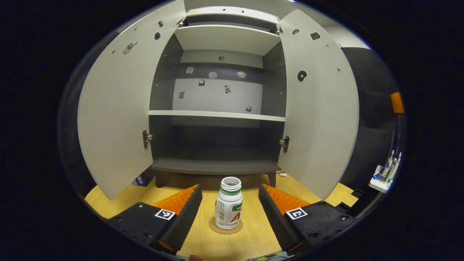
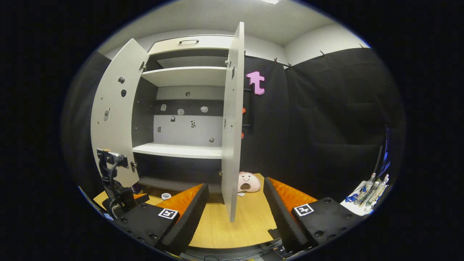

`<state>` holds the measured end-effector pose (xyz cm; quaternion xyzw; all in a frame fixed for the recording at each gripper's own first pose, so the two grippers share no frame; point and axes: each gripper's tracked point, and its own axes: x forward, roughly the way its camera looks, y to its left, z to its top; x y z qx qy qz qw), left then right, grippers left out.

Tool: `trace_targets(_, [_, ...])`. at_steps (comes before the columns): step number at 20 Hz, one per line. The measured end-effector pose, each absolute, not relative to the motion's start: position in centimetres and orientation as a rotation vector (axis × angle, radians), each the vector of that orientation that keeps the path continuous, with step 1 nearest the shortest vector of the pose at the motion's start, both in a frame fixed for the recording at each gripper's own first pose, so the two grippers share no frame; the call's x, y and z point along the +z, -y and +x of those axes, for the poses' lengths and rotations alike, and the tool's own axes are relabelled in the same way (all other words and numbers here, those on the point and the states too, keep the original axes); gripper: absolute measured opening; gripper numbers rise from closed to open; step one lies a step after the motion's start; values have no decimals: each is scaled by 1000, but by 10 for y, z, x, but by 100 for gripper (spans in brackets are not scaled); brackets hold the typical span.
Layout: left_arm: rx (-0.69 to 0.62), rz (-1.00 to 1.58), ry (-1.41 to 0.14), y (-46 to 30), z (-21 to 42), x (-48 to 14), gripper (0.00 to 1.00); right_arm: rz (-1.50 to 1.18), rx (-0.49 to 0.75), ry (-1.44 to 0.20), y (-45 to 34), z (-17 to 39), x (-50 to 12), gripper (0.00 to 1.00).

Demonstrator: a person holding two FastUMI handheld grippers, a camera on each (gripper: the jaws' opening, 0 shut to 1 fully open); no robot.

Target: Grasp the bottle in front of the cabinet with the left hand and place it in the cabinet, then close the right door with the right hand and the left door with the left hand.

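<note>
Bottle (image 1: 228, 208) stands upright on a round coaster (image 1: 225, 228) on the wood table (image 1: 217, 243), in front of the cabinet (image 1: 217, 168), uncapped, w/ green neck ring. Left gripper (image 1: 230, 208) has fingers spread wide, one each side of bottle, not touching it. Both doors swung open: left door (image 1: 116, 119), right door (image 1: 319, 116). Shelves inside bare.

In right gripper view, right gripper (image 2: 235, 204) also spread wide, holding nothing, w/ right door's (image 2: 232, 119) edge between the fingers further off. Left gripper (image 2: 116, 195) seen low left. Pink plush (image 2: 248, 182) on table (image 2: 250, 221) beside cabinet. Small bottles (image 2: 368, 190) far right.
</note>
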<state>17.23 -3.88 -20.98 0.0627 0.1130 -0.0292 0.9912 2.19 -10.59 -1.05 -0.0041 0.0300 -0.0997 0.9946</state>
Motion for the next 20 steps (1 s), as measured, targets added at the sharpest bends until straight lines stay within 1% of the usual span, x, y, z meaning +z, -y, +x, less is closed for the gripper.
trace_targets(6, [-67,144,-317,39,208,-269,96,1,-219,-110,121,37,-21,100])
trace_targets(9, [-37,154,-344,32,218,-285,96,-27,-231,-119,131,43,-22,100])
trace_targets(11, [-48,133,-371,32,221,-294,95,-34,-235,-125,137,46,-23,100])
trace_targets(12, [-52,128,-382,32,222,-296,92,-30,-234,-129,139,49,-24,100])
trace_targets(13, [-50,124,-389,32,220,-294,76,-25,-234,-132,142,50,-24,100])
trace_targets(14, [-56,119,-407,32,219,-293,74,-21,-233,-132,145,51,-25,100])
trace_targets(16, [-45,114,-405,30,219,-280,73,-23,-235,-129,151,54,-24,100])
trace_targets(20, [-50,94,-379,34,220,-231,72,-31,-233,-124,163,59,-24,100])
